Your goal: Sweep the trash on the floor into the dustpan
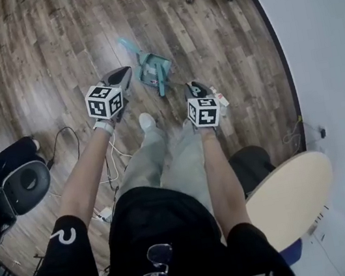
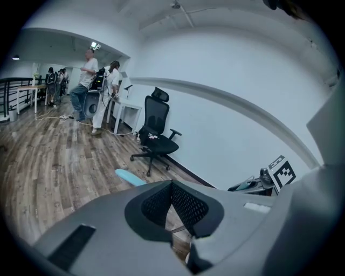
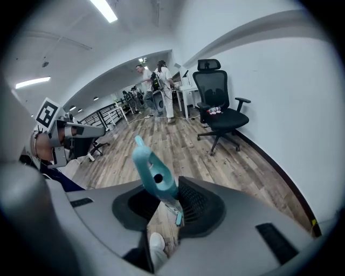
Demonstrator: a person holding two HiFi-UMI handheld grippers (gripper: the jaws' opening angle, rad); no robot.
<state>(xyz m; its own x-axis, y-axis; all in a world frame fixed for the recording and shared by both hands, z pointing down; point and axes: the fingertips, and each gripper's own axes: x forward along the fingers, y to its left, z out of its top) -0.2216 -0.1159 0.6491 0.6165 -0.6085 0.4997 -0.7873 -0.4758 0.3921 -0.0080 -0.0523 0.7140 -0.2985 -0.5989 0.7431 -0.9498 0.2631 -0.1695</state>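
Left gripper (image 2: 172,204) clenched on nothing, right gripper (image 3: 161,207) parted and empty (the teal handle (image 3: 152,171) only lines up in its gap). Dustpan (image 1: 150,67) sits on the floor (image 1: 45,51) just past the shoe (image 1: 147,120). Likely light, stiff, slick plastic, so grab the upright handle.

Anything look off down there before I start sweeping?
Loose cables trail over the floor left of the person's shoe, where feet could snag them. The dustpan lies untouched on the floor ahead. Nothing else stands out.
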